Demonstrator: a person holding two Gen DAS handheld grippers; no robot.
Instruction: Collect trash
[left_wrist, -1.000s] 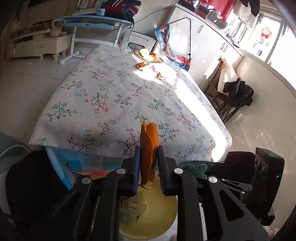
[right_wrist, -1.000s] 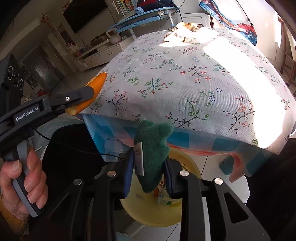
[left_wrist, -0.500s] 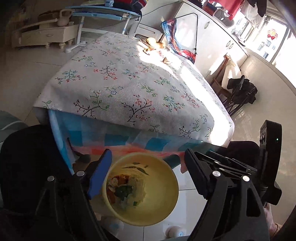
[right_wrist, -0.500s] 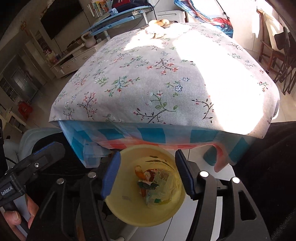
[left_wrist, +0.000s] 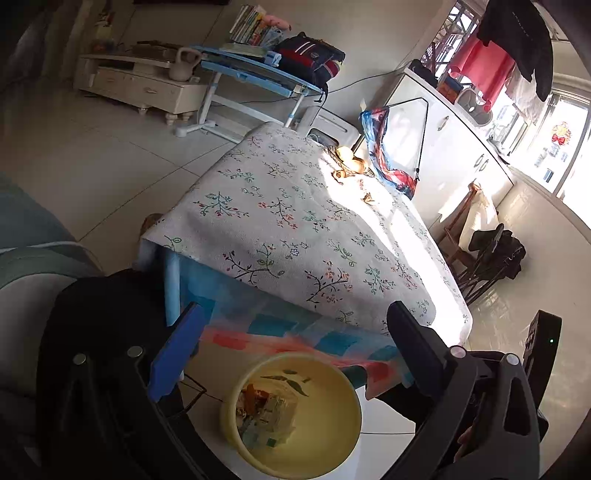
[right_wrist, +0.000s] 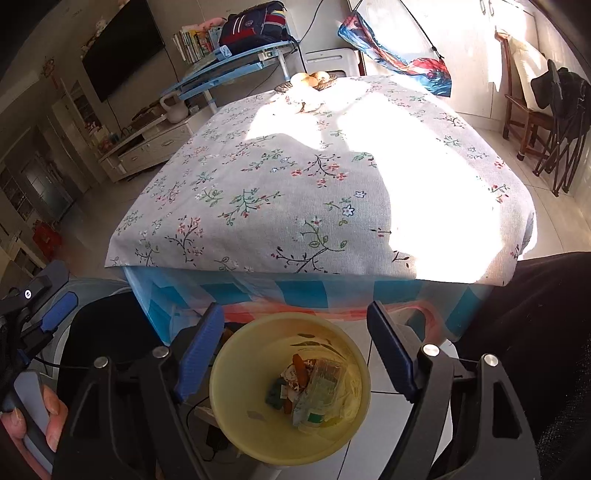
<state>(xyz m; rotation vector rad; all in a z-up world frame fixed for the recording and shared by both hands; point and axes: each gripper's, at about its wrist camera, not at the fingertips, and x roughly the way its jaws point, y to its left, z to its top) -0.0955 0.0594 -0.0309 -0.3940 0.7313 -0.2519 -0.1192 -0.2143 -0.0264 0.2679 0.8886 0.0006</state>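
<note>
A yellow trash bin (left_wrist: 343, 435) stands on the floor below the table's near edge; it also shows in the right wrist view (right_wrist: 236, 417). Wrappers and orange scraps (right_wrist: 310, 387) lie inside it. My left gripper (left_wrist: 291, 336) is open and empty above the bin. My right gripper (right_wrist: 295, 332) is open and empty, also above the bin. Peel scraps (left_wrist: 368, 199) lie on the far sunlit part of the floral tablecloth (left_wrist: 280, 221), near a basket of fruit (left_wrist: 347, 155).
The tablecloth (right_wrist: 332, 177) fills the right wrist view. A blue desk (left_wrist: 255, 70) with a bag, a white cabinet (left_wrist: 443, 147) and wooden chairs (left_wrist: 480, 251) stand around it. A dark seat (left_wrist: 107, 325) is at the left.
Both grippers opened and dropped the orange peel and the green scrap into the bin. Both have since lifted a little, showing more of the table.
</note>
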